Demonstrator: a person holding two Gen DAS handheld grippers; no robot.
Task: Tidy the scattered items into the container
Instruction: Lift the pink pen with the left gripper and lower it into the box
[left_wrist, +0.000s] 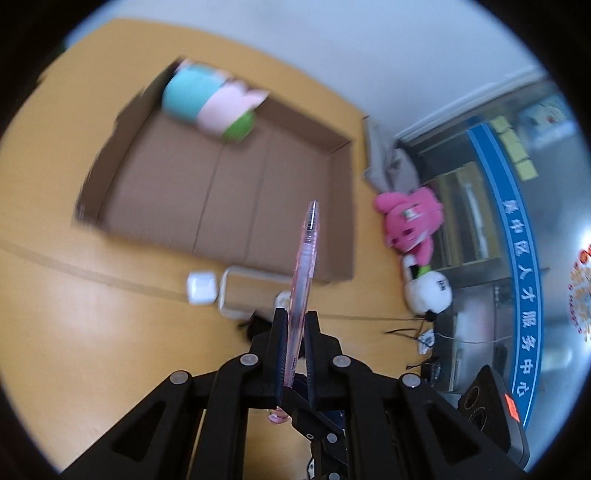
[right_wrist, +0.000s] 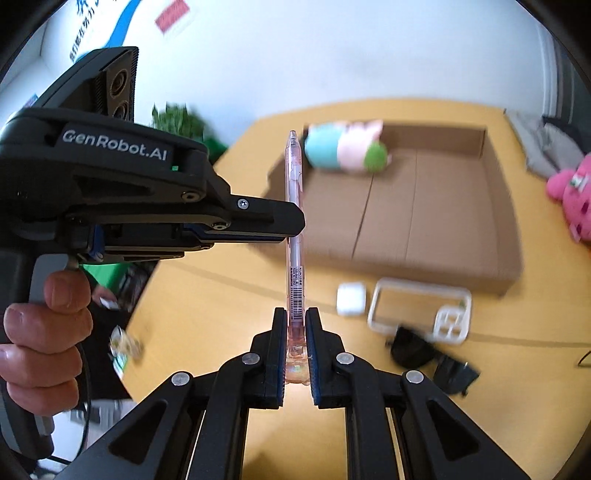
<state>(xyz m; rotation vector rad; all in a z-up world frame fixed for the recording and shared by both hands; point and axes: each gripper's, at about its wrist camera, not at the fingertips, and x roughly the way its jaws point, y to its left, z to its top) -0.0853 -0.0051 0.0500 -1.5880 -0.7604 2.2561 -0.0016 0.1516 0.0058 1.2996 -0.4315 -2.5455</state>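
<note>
A clear pink pen (left_wrist: 304, 266) is held by both grippers above the yellow table. My left gripper (left_wrist: 295, 317) is shut on its barrel, and the tip points toward the open cardboard box (left_wrist: 236, 192). In the right wrist view my right gripper (right_wrist: 295, 314) is shut on the pen (right_wrist: 294, 221) at its decorated cap end. The left gripper (right_wrist: 291, 223) comes in from the left and clamps the barrel midway. The box (right_wrist: 424, 214) lies beyond, with a blue, pink and green plush (right_wrist: 343, 147) in its far corner.
In front of the box lie a small white case (right_wrist: 351, 299), a clear phone case (right_wrist: 421, 286) and black items (right_wrist: 413, 347). A pink plush (left_wrist: 410, 221) and a white plush (left_wrist: 428, 295) sit right of the box. A hand (right_wrist: 44, 332) holds the left gripper's handle.
</note>
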